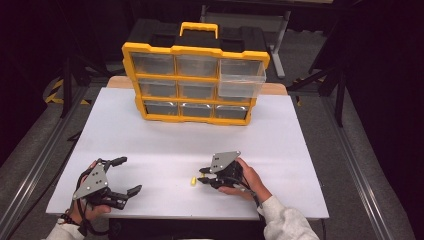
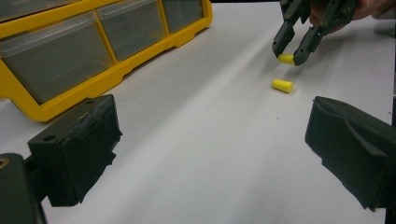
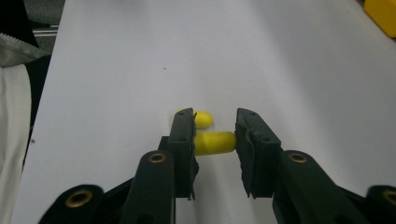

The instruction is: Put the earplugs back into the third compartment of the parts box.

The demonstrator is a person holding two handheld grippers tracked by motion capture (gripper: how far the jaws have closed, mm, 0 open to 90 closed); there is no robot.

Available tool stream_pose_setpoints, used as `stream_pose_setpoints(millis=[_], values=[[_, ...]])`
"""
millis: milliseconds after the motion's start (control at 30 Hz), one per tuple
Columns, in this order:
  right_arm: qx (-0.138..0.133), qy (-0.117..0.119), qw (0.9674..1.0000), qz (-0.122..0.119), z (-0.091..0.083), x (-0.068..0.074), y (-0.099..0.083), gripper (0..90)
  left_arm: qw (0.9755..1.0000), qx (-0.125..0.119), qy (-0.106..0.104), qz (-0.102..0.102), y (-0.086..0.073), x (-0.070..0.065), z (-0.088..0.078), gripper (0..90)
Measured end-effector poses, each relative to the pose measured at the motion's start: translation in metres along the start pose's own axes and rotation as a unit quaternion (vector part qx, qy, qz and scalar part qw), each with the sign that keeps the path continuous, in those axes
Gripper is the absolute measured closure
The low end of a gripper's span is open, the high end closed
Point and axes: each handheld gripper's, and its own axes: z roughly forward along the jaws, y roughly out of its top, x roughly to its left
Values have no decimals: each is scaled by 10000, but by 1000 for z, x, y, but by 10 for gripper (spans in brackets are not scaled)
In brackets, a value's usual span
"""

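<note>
right gripper (image 3: 212, 140) pinching one yellow earplug (image 3: 214, 143) end to end on the white table (image 3: 116, 70) — i'd lift straight up, gently, clear of the second earplug (image 3: 203, 119) lying just beyond — then toward the open drawer (image 1: 242, 79).

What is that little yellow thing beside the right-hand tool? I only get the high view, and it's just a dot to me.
Observer: It's two small yellow plugs, not one. One of them, the gripped plug, sits between the jaws of the right gripper.
Operator: Is it really being squeezed, or just lying between them?
Observer: Squeezed. In the right gripper view both jaws press on its two ends.
Operator: And the other one?
Observer: The loose plug lies on its side on the white table, close to the jaws but not between them.
</note>
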Motion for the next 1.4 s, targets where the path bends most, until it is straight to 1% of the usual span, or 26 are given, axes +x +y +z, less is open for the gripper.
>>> stream_pose_setpoints(millis=[100,133,200,233,300,333,367,400,433,533,667,833,867,900,1000,1033,1067,1100,1133,1167,1300,1333,1400], values=[[-79,-59,9999,23,-4,0,0,694,10000,4,4,7,0,0,0,41],[-129,-153,9998,3,-9,-1,0,697,10000,4,2,5,0,0,0,41],[-160,-174,9997,26,-11,0,0,698,10000,6,4,6,0,0,0,41],[-230,-212,9995,27,-15,-1,0,698,10000,4,-3,4,0,0,0,41],[-265,-227,9994,35,-16,-1,0,698,10000,18,-11,3,0,0,0,42],[-319,-197,9993,58,-18,-1,0,697,10000,19,-13,2,0,0,0,42],[-404,-220,9989,84,-22,-1,0,698,10000,13,-21,10,0,0,0,41],[-404,-220,9989,84,-22,-1,0,698,10000,13,-21,10,0,0,0,42],[-446,-275,9986,76,-26,0,0,699,10000,14,-16,8,0,0,0,42],[-475,-324,9983,32,-30,1,1,699,10000,4,-13,2,0,0,0,42],[-617,-451,9971,-35,-40,4,4,701,10000,19,-19,7,0,0,0,42],[-690,-544,9961,-61,-47,5,6,702,10000,7,-13,8,0,0,0,42],[-748,-590,9954,-57,-51,6,7,702,10000,6,-22,7,0,0,0,42],[-748,-590,9954,-57,-51,6,7,702,10000,6,-22,7,0,0,0,42],[-843,-733,9937,-69,-59,6,9,703,10000,22,-52,15,0,0,-1,42],[-843,-733,9937,-69,-59,6,9,703,10000,22,-52,15,0,0,-1,42],[-903,-804,9927,-54,-63,6,11,704,10000,19,-38,13,0,0,0,42],[-903,-804,9927,-54,-63,6,11,704,10000,19,-38,13,0,0,0,41],[-957,-876,9915,-81,-68,7,12,704,10000,14,-40,7,0,0,0,42],[-957,-876,9915,-81,-68,7,12,704,10000,14,-40,7,0,0,0,41],[-1094,-1048,9884,-82,-78,6,15,705,10000,2,-31,-6,0,0,0,42],[-1148,-1142,9868,-71,-84,4,16,706,10000,10,-45,-11,-1,1,0,42],[-1158,-1185,9861,-74,-86,3,17,706,10000,22,-41,-12,-1,1,0,42]])
